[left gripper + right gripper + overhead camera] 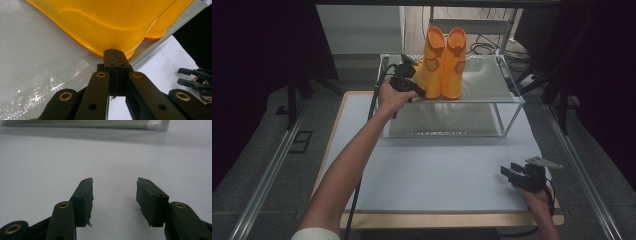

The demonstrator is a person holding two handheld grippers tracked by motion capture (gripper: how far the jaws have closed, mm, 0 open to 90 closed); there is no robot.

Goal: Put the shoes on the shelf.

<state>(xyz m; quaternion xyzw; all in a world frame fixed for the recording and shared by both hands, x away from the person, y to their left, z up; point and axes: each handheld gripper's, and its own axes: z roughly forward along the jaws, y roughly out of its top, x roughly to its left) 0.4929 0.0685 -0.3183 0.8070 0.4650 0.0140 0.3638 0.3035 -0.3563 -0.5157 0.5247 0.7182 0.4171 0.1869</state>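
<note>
Orange boots (443,62) stand upright on the mesh shelf (484,82), the left gripper (411,89) pressed together at the near boot's sole edge, while the right gripper (518,174), its tips apart, rests well away from the shelf.

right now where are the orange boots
In the high view the orange boots stand upright together on the shelf rack's top, left of its middle, with the left gripper at their base.

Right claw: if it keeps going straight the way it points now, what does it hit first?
Probably nothing soon. The right claw is open over bare white table. Straight ahead, the first thing is the lower edge of the shelf frame at the far end, though depth is hard to judge.
</note>
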